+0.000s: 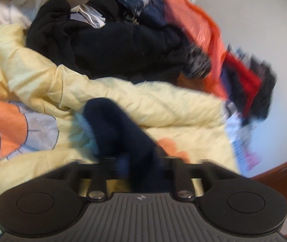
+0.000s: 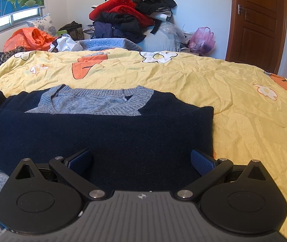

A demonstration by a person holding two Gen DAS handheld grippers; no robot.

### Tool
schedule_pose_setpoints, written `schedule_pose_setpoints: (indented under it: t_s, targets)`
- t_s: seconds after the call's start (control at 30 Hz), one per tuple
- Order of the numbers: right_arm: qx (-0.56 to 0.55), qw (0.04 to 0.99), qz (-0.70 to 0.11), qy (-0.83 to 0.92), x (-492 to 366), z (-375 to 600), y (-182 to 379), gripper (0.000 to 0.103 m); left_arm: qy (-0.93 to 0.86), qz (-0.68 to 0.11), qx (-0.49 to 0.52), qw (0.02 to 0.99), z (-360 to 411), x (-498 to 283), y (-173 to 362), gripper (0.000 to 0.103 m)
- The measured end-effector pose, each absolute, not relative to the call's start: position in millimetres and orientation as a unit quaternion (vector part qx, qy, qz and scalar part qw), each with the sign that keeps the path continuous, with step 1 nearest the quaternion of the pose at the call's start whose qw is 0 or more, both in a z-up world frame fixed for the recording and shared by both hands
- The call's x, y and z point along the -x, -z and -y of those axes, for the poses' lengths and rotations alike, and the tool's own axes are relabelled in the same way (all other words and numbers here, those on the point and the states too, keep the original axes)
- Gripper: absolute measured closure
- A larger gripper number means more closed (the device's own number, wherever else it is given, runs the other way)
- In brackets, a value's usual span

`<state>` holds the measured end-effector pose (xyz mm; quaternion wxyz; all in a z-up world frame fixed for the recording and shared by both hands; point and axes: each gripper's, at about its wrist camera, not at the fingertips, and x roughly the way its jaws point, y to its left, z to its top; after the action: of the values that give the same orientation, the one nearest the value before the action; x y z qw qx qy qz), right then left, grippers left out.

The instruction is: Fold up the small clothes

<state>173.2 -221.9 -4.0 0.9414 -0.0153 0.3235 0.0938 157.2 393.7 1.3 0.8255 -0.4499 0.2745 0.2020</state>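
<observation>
sweater (image 2: 103, 133): lies flat on the quilt (image 2: 213, 92), lower left and centre of the right wrist frame
right gripper (image 2: 141, 161): lower centre, over the near part of the sweater
clothes pile (image 2: 131, 18): top centre, behind the quilt
door (image 2: 258, 20): upper right
plastic bag (image 2: 201, 40): right of the pile, before the door

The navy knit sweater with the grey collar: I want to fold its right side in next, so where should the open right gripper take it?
Judging by its pose, grip the navy knit sweater at its straight right edge, coming from the bare yellow quilt side. It lies flat there, and the right gripper is open just above the hem.
</observation>
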Motion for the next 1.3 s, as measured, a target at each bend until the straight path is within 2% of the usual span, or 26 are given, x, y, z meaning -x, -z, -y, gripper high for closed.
schedule_pose_setpoints:
  t_s: [0.2, 0.3, 0.4, 0.47, 0.57, 0.67, 0.73, 0.83, 0.9, 0.93, 0.97, 1.1, 1.2, 1.3]
  targets:
    - [0.013, 0.942, -0.323, -0.094, -172.9, 221.6, 3.9, 0.0, -0.234, -0.258, 0.321, 0.881, -343.0, -160.3, -42.8, 0.099]
    - [0.013, 0.942, -0.323, -0.094, -172.8, 221.8, 3.9, 0.0, -0.194, -0.225, 0.181, 0.938, -267.8, -157.4, -83.8, 0.099]
    - [0.01, 0.942, -0.323, -0.095, -173.5, 221.8, 3.5, 0.0, -0.09, -0.189, 0.031, 0.977, -157.6, -144.7, -107.4, 0.099]
    - [0.007, 0.942, -0.322, -0.096, -173.6, 222.0, 3.3, 0.0, 0.006, -0.18, -0.069, 0.981, -74.7, -125.5, -103.5, 0.099]
    - [0.001, 0.942, -0.321, -0.097, -173.9, 223.4, 3.0, 0.0, 0.142, -0.22, -0.221, 0.939, 34.0, -94.2, -63.9, 0.095]
    - [-0.004, 0.942, -0.32, -0.098, -173.8, 224.5, 3.1, 0.0, 0.188, -0.234, -0.335, 0.893, 88.6, -58.6, -16.9, 0.094]
    - [-0.007, 0.942, -0.32, -0.099, -173.5, 225.4, 3.2, 0.0, 0.193, -0.245, -0.335, 0.889, 91.8, -41.2, -6.4, 0.093]
    - [-0.01, 0.942, -0.319, -0.101, -173.1, 226.8, 3.4, 0.0, 0.19, -0.281, -0.25, 0.907, 66.2, -26.4, -11.0, 0.089]
    - [-0.014, 0.943, -0.318, -0.102, -172.6, 227.6, 3.2, 0.0, 0.184, -0.303, -0.176, 0.918, 38.3, -19.0, -15.4, 0.066]
    - [-0.016, 0.943, -0.317, -0.102, -172.5, 228.1, 2.8, 0.0, 0.17, -0.311, -0.138, 0.925, 22.5, -17.2, -15.6, 0.037]
    - [-0.018, 0.943, -0.317, -0.103, -172.3, 228.9, 2.8, 0.0, 0.151, -0.314, -0.105, 0.931, 13.3, -15.6, -15.4, 0.016]
    - [-0.035, 0.941, -0.315, -0.117, -170.7, 233.5, -1.4, 0.0, 0.089, -0.32, -0.007, 0.943, -40.5, -6.6, -10.9, 0.016]
    - [-0.096, 0.934, -0.314, -0.139, -172.3, 237.3, -17.7, 0.0, 0.076, -0.336, 0.059, 0.937, -67.2, -11.1, -4.4, 0.015]
    - [-0.154, 0.919, -0.317, -0.179, -183.3, 228.8, -31.1, 0.001, 0.072, -0.33, 0.079, 0.938, -74.7, -10.4, -4.0, 0.007]
